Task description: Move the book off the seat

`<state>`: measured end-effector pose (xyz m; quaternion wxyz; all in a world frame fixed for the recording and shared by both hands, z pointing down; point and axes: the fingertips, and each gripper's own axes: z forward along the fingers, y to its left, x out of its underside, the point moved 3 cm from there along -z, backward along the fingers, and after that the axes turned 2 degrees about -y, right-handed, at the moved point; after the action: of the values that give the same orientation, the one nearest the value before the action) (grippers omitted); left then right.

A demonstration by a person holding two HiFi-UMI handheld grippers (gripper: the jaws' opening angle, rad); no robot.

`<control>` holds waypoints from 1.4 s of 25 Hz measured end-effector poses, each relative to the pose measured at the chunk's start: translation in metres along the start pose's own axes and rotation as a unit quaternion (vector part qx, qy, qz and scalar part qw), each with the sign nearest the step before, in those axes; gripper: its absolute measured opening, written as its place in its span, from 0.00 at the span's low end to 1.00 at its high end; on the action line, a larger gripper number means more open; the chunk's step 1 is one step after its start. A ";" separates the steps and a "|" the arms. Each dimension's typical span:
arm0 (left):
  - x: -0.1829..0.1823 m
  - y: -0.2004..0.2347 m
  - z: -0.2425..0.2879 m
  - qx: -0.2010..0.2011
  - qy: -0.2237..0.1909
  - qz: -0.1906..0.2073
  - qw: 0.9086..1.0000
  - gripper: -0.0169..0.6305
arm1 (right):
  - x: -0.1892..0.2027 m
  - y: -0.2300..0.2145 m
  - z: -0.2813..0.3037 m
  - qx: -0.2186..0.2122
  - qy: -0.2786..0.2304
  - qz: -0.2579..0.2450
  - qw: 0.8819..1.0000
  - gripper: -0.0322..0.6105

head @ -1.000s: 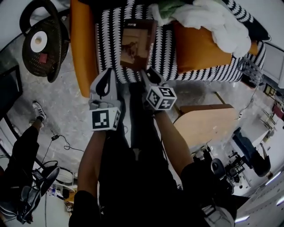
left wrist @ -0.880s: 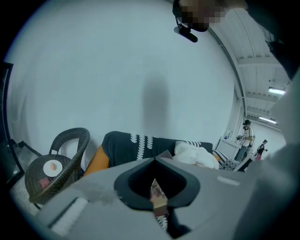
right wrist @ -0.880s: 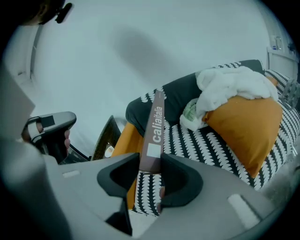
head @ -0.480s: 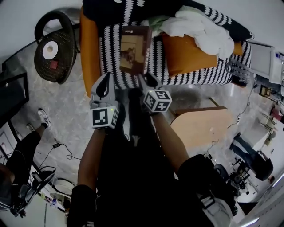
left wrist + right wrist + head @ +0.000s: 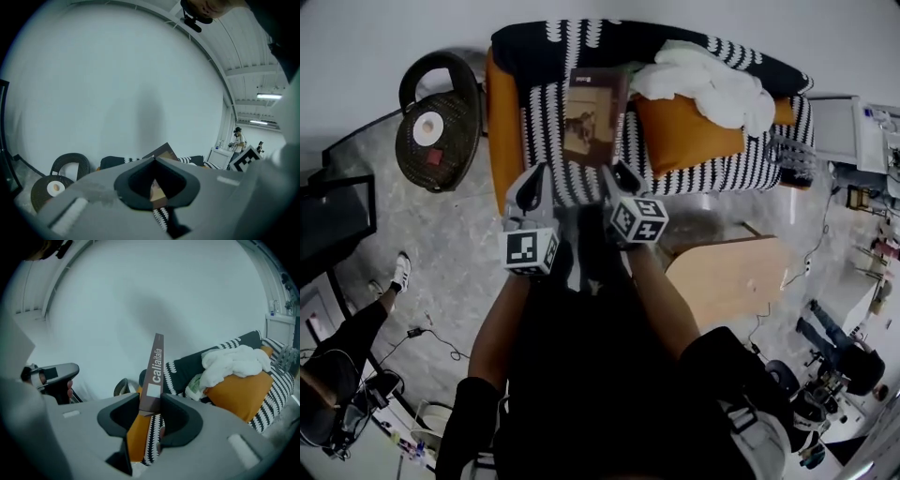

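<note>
- The right tongs are clenched on the lower end of the book.
- In the right gripper view the spine stands up from between the 2 jaws, leaning slightly right, with white lettering along it.
- In the head view the brown cover faces the camera. The book hangs over the left part of the sofa, in front of its striped throw.
- Orange upholstery and stripes show below the book's bottom edge in the right gripper view, so it appears to be clear of the seat.
- The left tongs sit just left of the book's lower corner, apart from it.
- In the left gripper view their jaw tips meet, with nothing gripped. A corner of the book and some stripes show beyond them.
- A white cloth is heaped on the sofa to the right of the book, on top of an orange cushion.
- A dark wicker stool stands on the floor to the left of the sofa and carries a white roll.
- A pale wooden tabletop lies to the right of the person's right arm, in front of the sofa.
</note>
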<state>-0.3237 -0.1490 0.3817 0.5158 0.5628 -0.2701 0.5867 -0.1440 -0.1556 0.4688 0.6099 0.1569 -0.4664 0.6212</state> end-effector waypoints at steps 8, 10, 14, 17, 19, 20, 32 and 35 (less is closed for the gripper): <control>-0.044 -0.003 -0.016 0.015 -0.029 0.004 0.999 0.04 | -0.038 0.026 -0.047 0.009 -0.055 -0.012 0.998 0.29; -0.048 -0.007 -0.018 0.024 -0.026 0.012 0.999 0.04 | -0.044 0.030 -0.060 0.013 -0.068 -0.014 0.998 0.29; -0.059 -0.011 -0.028 0.035 -0.032 0.019 0.999 0.04 | -0.050 0.040 -0.081 0.019 -0.089 -0.015 0.996 0.29; -0.068 -0.020 -0.037 0.041 -0.038 0.018 0.998 0.04 | -0.057 0.045 -0.096 0.022 -0.101 -0.020 0.994 0.29; -0.073 -0.026 -0.043 0.049 -0.038 0.020 0.998 0.04 | -0.061 0.048 -0.105 0.023 -0.108 -0.022 0.994 0.29; -0.074 -0.027 -0.046 0.052 -0.039 0.020 0.998 0.04 | -0.063 0.049 -0.108 0.023 -0.111 -0.022 0.993 0.29; -0.082 -0.042 -0.066 0.052 -0.050 0.020 0.997 0.04 | -0.082 0.065 -0.137 0.014 -0.143 -0.040 0.989 0.29; -0.083 -0.056 -0.070 0.059 -0.046 0.023 0.997 0.04 | -0.087 0.064 -0.147 0.010 -0.144 -0.042 0.989 0.29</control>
<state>-0.3135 -0.0928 0.2733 0.4551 0.6123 -0.2711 0.5870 -0.1290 -0.0842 0.3016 0.5604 0.2704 -0.5362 0.5704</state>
